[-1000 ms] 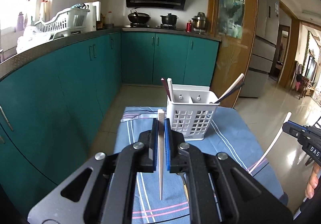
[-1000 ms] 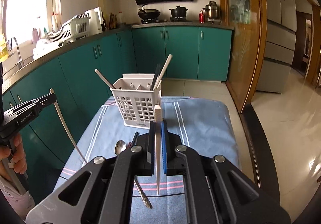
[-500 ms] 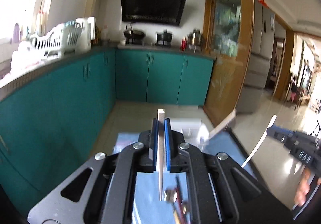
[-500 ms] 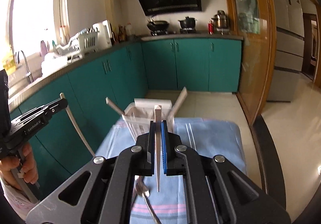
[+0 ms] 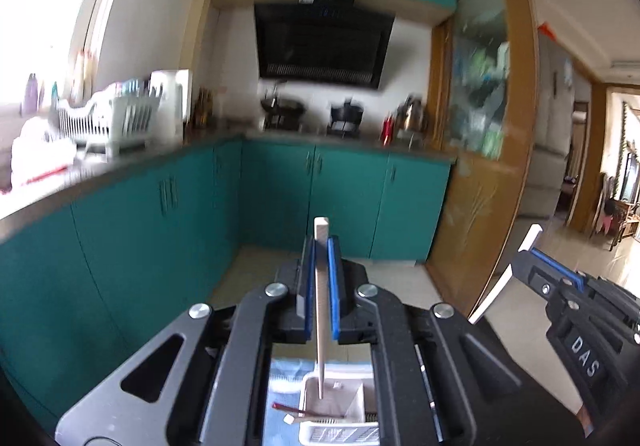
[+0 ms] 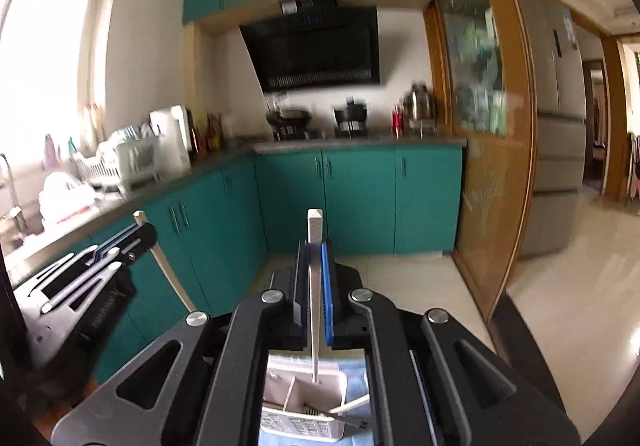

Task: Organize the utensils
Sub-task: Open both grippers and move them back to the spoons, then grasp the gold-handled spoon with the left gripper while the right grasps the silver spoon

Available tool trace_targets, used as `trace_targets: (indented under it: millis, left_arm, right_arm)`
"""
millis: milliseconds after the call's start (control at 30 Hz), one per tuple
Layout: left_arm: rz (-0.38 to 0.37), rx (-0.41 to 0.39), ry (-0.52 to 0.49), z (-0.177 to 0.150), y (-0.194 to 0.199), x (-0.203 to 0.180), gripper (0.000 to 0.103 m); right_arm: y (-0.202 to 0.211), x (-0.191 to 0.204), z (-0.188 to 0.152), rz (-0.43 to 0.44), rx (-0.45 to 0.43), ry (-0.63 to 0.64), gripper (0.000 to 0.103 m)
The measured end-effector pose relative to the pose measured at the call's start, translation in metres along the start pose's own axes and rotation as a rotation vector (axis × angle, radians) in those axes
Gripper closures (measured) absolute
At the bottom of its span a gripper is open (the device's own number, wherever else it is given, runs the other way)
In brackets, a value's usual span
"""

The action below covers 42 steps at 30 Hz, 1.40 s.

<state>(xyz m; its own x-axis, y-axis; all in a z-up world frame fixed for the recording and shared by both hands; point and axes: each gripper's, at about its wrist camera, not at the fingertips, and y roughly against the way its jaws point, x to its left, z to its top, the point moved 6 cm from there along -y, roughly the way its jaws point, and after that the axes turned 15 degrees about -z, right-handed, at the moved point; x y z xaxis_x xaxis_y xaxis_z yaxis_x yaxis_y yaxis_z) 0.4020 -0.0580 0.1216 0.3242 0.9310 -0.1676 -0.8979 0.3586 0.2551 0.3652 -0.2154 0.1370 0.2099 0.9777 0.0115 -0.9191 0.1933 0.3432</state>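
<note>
My left gripper (image 5: pixel 321 246) is shut on a pale chopstick (image 5: pixel 320 286) held upright, its tip just above a compartment of the white utensil basket (image 5: pixel 336 432) below. My right gripper (image 6: pixel 316 250) is shut on a white chopstick (image 6: pixel 314 286), tip down over the same basket (image 6: pixel 300 424). The basket holds a dark red chopstick (image 5: pixel 304 411) and several white utensils (image 6: pixel 352 404). Each gripper shows in the other's view: the right one (image 5: pixel 536 254) at right, the left one (image 6: pixel 136 234) at left.
The basket stands on a blue striped cloth (image 5: pixel 284 374). Teal kitchen cabinets (image 6: pixel 360 198) and a counter with a dish rack (image 5: pixel 112 118) lie ahead and to the left. A wooden door frame (image 6: pixel 516 166) stands on the right.
Both grippers rose and moved forward over the basket, each keeping its chopstick. The basket went from ahead of the fingers to beneath them; the table's spoon is out of view.
</note>
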Motion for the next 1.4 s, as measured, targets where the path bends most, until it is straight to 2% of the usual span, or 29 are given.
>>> trace_targets:
  millis: [133,300,333,367,400,433,467,600,700,767,867,900,967,1033,1133,1167,1233,1267,1333,1400]
  left_arm:
    - [0.011,0.018,0.017,-0.022,-0.014,0.012,0.097]
    - [0.006,0.041,0.019,-0.030,-0.018,0.015,0.096]
    - [0.014,0.041,0.017,-0.031,-0.016,0.017,0.091]
    - [0.019,0.036,0.014,-0.032,-0.012,0.018,0.074]
    - [0.020,0.029,0.013,-0.032,-0.008,0.019,0.067]
    - [0.023,0.007,0.011,-0.031,0.003,0.020,0.060]
    - [0.029,-0.005,0.009,-0.032,0.011,0.021,0.060]
    - [0.048,-0.026,0.031,-0.044,0.059,0.031,0.055]
    - [0.071,-0.008,0.062,-0.077,0.106,0.046,0.051]
    - [0.063,0.063,0.095,-0.117,0.123,0.056,0.051]
    - [0.013,0.264,0.119,-0.197,0.115,0.060,0.051]
    - [-0.008,0.353,0.128,-0.227,0.106,0.059,0.052]
    - [-0.015,0.488,0.157,-0.271,0.090,0.057,0.058]
    - [-0.028,0.569,0.171,-0.297,0.083,0.051,0.059]
    - [-0.045,0.600,0.145,-0.310,0.079,0.040,0.058]
    - [-0.054,0.603,0.141,-0.312,0.079,0.038,0.057]
    - [-0.077,0.611,0.135,-0.314,0.076,0.033,0.057]
    - [-0.082,0.616,0.130,-0.315,0.073,0.030,0.056]
    - [-0.090,0.622,0.122,-0.317,0.067,0.026,0.056]
    - [-0.103,0.621,0.115,-0.316,0.056,0.024,0.054]
  right_arm:
    - [-0.018,0.005,-0.029,-0.009,0.016,0.016,0.097]
    - [-0.029,0.010,-0.046,0.032,0.064,0.030,0.097]
    - [-0.029,0.010,-0.049,0.027,0.067,0.044,0.097]
    - [-0.025,0.011,-0.051,0.024,0.066,0.054,0.092]
    - [-0.019,0.008,-0.052,0.020,0.053,0.062,0.079]
    - [-0.011,0.004,-0.052,0.019,0.034,0.058,0.072]
    - [-0.001,-0.001,-0.052,0.020,0.011,0.048,0.065]
    - [0.055,-0.036,-0.064,0.048,-0.051,0.004,0.065]
    - [0.093,-0.070,-0.104,0.044,-0.051,-0.012,0.065]
    - [0.102,-0.082,-0.144,0.044,0.018,0.011,0.065]
    - [0.085,-0.076,-0.228,0.070,0.232,0.111,0.065]
    - [0.072,-0.068,-0.263,0.082,0.332,0.139,0.065]
    - [0.056,-0.053,-0.304,0.108,0.455,0.134,0.065]
    - [0.047,-0.029,-0.338,0.159,0.552,0.161,0.065]
    - [0.040,-0.005,-0.356,0.146,0.610,0.228,0.066]
    - [0.038,0.000,-0.360,0.143,0.627,0.237,0.069]
    - [0.037,0.003,-0.359,0.110,0.619,0.263,0.085]
    - [0.036,0.000,-0.358,0.092,0.625,0.249,0.092]
    - [0.035,-0.009,-0.359,0.068,0.638,0.201,0.093]
    - [0.038,-0.026,-0.357,-0.007,0.644,0.165,0.095]
